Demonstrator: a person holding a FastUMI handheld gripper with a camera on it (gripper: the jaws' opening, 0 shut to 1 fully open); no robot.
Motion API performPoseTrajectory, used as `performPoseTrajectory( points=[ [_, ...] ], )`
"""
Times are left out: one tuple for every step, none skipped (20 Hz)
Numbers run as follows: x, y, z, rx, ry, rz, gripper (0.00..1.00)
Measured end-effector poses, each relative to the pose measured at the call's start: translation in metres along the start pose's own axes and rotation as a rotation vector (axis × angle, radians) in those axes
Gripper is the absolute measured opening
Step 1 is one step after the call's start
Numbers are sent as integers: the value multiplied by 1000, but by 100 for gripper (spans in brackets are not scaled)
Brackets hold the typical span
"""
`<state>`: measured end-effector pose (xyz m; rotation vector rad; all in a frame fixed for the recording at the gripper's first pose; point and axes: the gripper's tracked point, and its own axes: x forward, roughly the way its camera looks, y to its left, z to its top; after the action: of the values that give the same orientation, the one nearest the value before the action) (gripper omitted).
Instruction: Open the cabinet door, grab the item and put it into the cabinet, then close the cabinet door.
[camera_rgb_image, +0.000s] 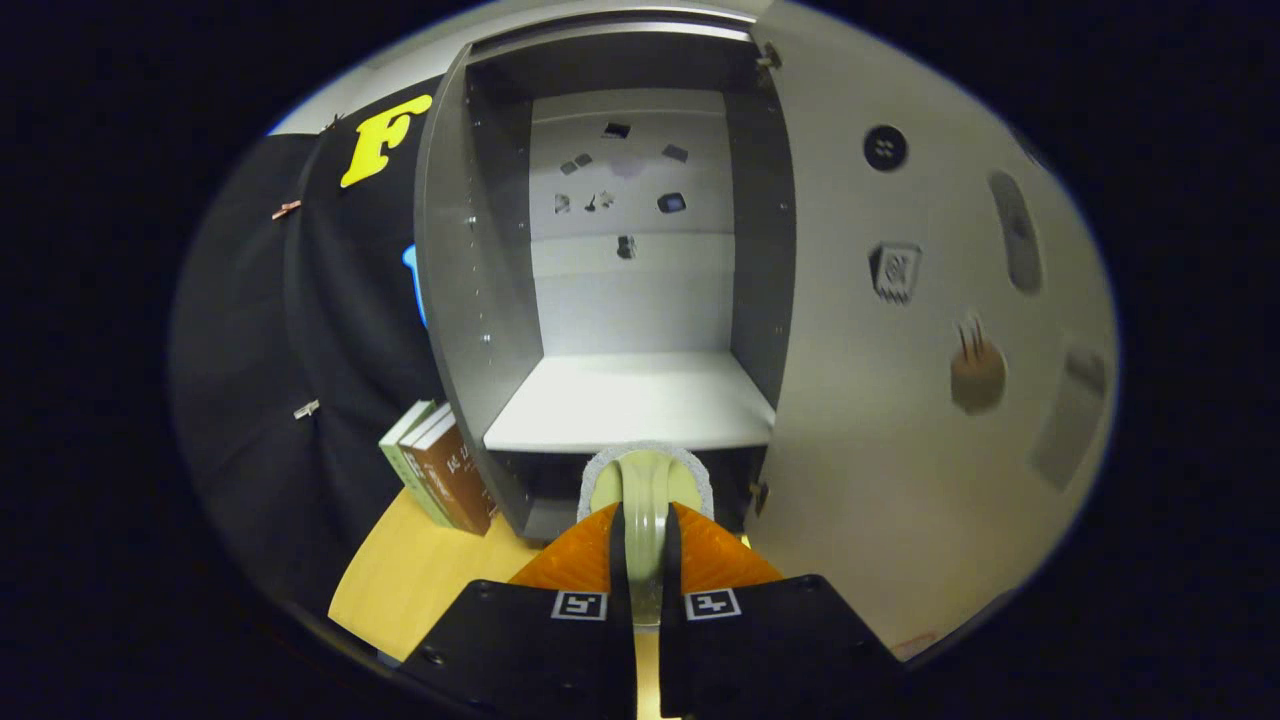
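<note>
Leftward, books are seen leaning against the cabinet's side, on a yellow tabletop. Centrally, the cabinet stands open, its pale shelf bare and lit. Just below the shelf's front edge, a pale green item with a grey speckled rim is clamped between both fingers of the gripper. If pushed forward at this height, the shelf edge would probably be struck and the grip loosened. Rightward, the door is swung wide, dotted with stickers.

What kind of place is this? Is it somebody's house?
Probably a practice booth set up like a room, not a real home. An open grey cabinet stands on a wooden table, with books beside it and black cloth behind. The claw is shut on a pale green item.
</note>
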<state>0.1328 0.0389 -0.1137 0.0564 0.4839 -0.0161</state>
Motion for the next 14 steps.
performPoseTrajectory(
  points=[
    [11,2,16,1,-5,3,14],
    [23,3,31,1,-17,4,13],
    [38,4,41,-4,-21,0,13],
    [53,3,49,-12,-20,-1,13],
    [68,3,58,-18,-20,-8,13],
    [83,2,65,-18,-25,-9,13],
    [99,1,71,-19,-24,-13,13],
    [115,1,72,-19,-11,-18,13],
    [131,2,71,-22,5,-21,13],
    [147,1,68,-21,22,-26,13],
    [162,0,65,-22,38,-30,13],
    [177,1,60,-21,59,-30,13],
    [193,3,53,-12,88,-27,13],
    [206,5,49,-2,108,-22,13]
  ],
)
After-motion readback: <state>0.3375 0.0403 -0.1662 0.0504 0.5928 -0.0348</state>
